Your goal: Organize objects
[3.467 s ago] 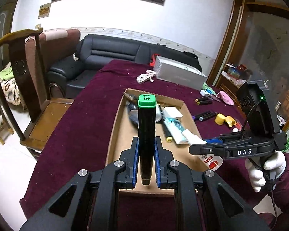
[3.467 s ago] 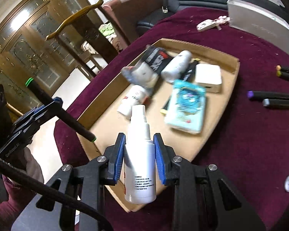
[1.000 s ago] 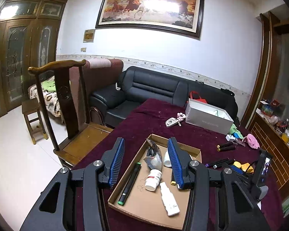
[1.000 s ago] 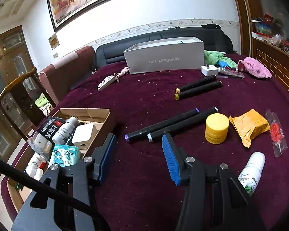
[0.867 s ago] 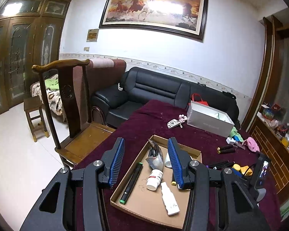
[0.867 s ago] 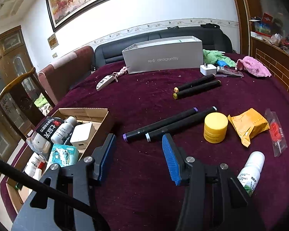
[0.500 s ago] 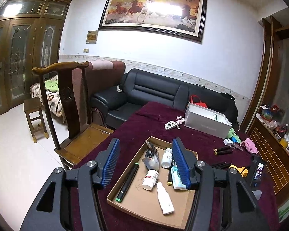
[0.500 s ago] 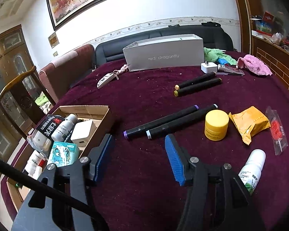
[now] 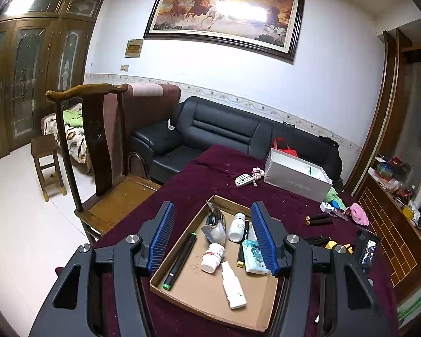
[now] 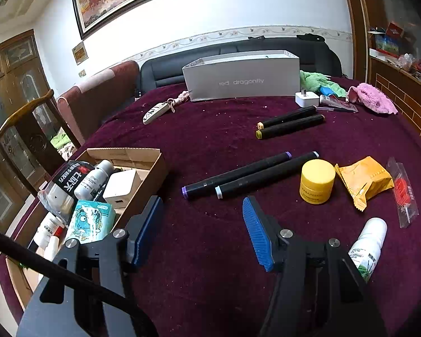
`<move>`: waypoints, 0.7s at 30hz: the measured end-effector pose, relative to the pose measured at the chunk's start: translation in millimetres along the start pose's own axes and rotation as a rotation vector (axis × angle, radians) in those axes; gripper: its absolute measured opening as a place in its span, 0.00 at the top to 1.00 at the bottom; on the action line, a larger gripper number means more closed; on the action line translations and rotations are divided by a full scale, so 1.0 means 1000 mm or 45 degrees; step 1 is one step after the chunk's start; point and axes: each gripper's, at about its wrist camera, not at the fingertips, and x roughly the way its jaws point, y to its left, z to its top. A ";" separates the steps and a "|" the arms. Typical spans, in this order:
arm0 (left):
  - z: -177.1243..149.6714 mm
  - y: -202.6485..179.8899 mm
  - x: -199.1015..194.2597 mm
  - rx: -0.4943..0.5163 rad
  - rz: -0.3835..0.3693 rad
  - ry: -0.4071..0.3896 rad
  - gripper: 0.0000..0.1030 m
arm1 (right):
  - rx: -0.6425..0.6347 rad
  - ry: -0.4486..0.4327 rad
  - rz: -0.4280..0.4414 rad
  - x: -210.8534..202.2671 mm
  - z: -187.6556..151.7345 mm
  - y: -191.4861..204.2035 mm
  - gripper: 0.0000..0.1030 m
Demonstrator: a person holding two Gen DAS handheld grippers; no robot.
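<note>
With both tongs, left tongs (image 9: 212, 238) and right tongs (image 10: 200, 229), wide and empty, the right should straddle the purple-capped marker (image 10: 235, 175) just beside the yellow jar (image 10: 317, 181), squarely across its barrel.

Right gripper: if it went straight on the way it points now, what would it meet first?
Probably the two black markers lying side by side on the maroon tablecloth, ahead of the open right gripper; depth is unclear.

The left claw (image 9: 212, 237), jaws apart and empty, hangs above a shallow cardboard tray (image 9: 207, 295) on the maroon-clothed table (image 9: 210, 174).
</note>
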 end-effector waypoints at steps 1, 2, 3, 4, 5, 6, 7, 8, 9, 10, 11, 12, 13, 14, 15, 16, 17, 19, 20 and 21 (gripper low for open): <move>-0.001 -0.001 0.000 0.000 -0.002 0.002 0.49 | 0.001 0.000 -0.001 0.000 0.000 0.000 0.42; -0.002 -0.002 0.001 0.000 -0.004 0.005 0.47 | 0.004 0.000 -0.002 0.000 0.000 -0.001 0.42; -0.002 -0.002 0.000 0.001 -0.006 0.008 0.47 | 0.006 0.000 -0.002 0.000 0.000 -0.001 0.42; -0.003 -0.003 0.001 0.002 -0.008 0.010 0.47 | 0.007 -0.001 -0.003 0.000 0.000 -0.001 0.42; -0.003 -0.003 0.001 0.004 -0.010 0.013 0.47 | 0.007 -0.002 -0.004 -0.001 0.000 -0.001 0.42; -0.003 -0.003 0.001 0.004 -0.012 0.014 0.47 | 0.007 -0.002 -0.002 -0.001 0.000 -0.001 0.42; -0.003 -0.004 0.001 0.004 -0.014 0.015 0.47 | 0.007 -0.001 -0.003 -0.001 0.000 -0.001 0.41; -0.003 -0.004 0.001 0.004 -0.016 0.015 0.47 | 0.004 -0.001 -0.005 -0.001 0.000 -0.001 0.41; -0.003 -0.004 0.001 0.004 -0.017 0.015 0.47 | 0.002 -0.001 -0.005 0.000 0.000 -0.001 0.41; -0.003 -0.004 0.000 0.004 -0.017 0.015 0.47 | 0.002 0.000 -0.005 0.000 0.000 -0.001 0.41; -0.003 -0.004 0.000 0.003 -0.018 0.016 0.47 | 0.002 0.002 -0.007 0.000 0.000 -0.001 0.41; -0.003 -0.004 0.001 0.001 -0.018 0.018 0.47 | 0.002 0.002 -0.007 0.000 0.000 -0.002 0.41; -0.003 -0.003 0.001 -0.001 -0.019 0.020 0.47 | 0.003 0.002 -0.007 0.000 0.000 -0.002 0.41; -0.003 -0.004 0.001 -0.003 -0.020 0.022 0.47 | 0.004 0.001 -0.008 0.000 0.000 -0.002 0.41; -0.003 -0.003 0.001 -0.006 -0.022 0.024 0.47 | 0.003 -0.001 -0.009 -0.001 0.000 -0.002 0.41; -0.002 -0.003 0.001 -0.010 -0.024 0.025 0.47 | 0.003 0.000 -0.010 -0.001 -0.001 -0.003 0.41; -0.003 -0.004 0.001 -0.012 -0.026 0.025 0.47 | 0.005 0.002 -0.010 0.000 -0.001 -0.003 0.41; -0.002 -0.004 0.000 -0.013 -0.027 0.023 0.47 | 0.007 0.004 -0.011 0.000 -0.001 -0.004 0.41; -0.002 -0.005 -0.001 -0.013 -0.026 0.020 0.47 | 0.008 0.004 -0.013 0.000 -0.001 -0.004 0.41; -0.001 -0.005 -0.002 -0.012 -0.027 0.018 0.47 | 0.008 0.005 -0.012 0.001 0.000 -0.004 0.41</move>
